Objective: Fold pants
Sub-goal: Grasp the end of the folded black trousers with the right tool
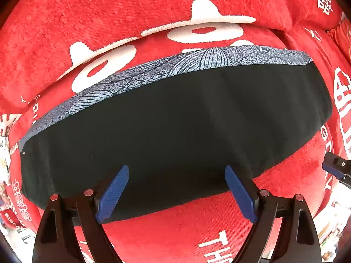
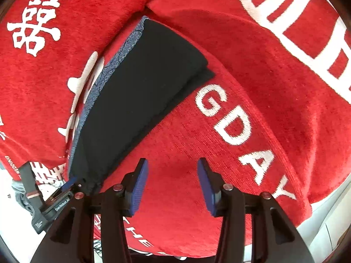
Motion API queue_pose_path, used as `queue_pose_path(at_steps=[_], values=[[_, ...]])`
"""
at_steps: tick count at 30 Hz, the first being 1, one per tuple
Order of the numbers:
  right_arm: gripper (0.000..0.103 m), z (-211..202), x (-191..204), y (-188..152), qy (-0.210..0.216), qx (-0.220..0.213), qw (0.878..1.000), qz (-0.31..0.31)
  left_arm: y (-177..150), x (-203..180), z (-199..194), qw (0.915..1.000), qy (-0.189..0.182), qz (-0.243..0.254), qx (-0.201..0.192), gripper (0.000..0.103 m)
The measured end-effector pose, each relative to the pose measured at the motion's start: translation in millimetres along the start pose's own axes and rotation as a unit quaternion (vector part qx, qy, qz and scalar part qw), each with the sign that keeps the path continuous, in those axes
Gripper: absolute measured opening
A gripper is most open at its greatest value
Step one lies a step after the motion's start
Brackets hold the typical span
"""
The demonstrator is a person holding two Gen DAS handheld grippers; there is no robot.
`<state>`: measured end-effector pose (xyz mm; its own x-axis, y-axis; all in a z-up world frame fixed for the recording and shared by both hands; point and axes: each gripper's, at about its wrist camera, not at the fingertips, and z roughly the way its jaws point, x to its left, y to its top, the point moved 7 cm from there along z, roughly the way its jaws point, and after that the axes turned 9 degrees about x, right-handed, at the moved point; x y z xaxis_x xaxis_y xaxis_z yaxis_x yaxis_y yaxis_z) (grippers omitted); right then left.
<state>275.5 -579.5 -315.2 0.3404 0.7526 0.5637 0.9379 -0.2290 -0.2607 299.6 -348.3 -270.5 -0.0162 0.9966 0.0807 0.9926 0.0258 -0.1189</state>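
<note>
Black folded pants with blue patterned waistband [image 1: 171,120] lie flat on red lettered blanket [image 1: 109,11] — both tongs, left [image 1: 176,194] and right [image 2: 173,188], released, empty, fold apparently complete.

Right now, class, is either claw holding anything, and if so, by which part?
Nothing is held. The left claw hovers open over the folded black pants; the right claw is open over the red blanket.
</note>
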Motion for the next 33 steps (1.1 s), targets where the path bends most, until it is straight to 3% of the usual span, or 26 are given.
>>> queue_pose_path(at_steps=[8, 10, 16, 21, 26, 33], values=[[0.05, 7, 7, 5, 0.03, 0.012, 0.999, 0.002, 0, -11, 1, 1.0, -0.001, -0.008, 0.001, 0.09], [0.05, 7, 9, 7, 0.042, 0.013, 0.999, 0.005, -5, 2, -3, 1.0, -0.001, -0.007, 0.003, 0.09], [0.05, 11, 9, 15, 0.106, 0.01, 0.994, 0.034, 10, 2, -19, 0.9994, -0.025, -0.018, -0.013, 0.09], [0.05, 11, 4, 26, 0.155, -0.002, 0.986, 0.065, 30, -18, -26, 0.9985, -0.043, -0.012, -0.031, 0.09], [0.05, 15, -9, 35, 0.212, -0.023, 0.971, 0.111, 23, -22, 20, 0.9987, -0.047, -0.016, -0.013, 0.09], [0.055, 17, 1, 54, 0.258, -0.066, 0.957, 0.118, 17, -24, 22, 0.998, -0.058, -0.015, -0.023, 0.09]])
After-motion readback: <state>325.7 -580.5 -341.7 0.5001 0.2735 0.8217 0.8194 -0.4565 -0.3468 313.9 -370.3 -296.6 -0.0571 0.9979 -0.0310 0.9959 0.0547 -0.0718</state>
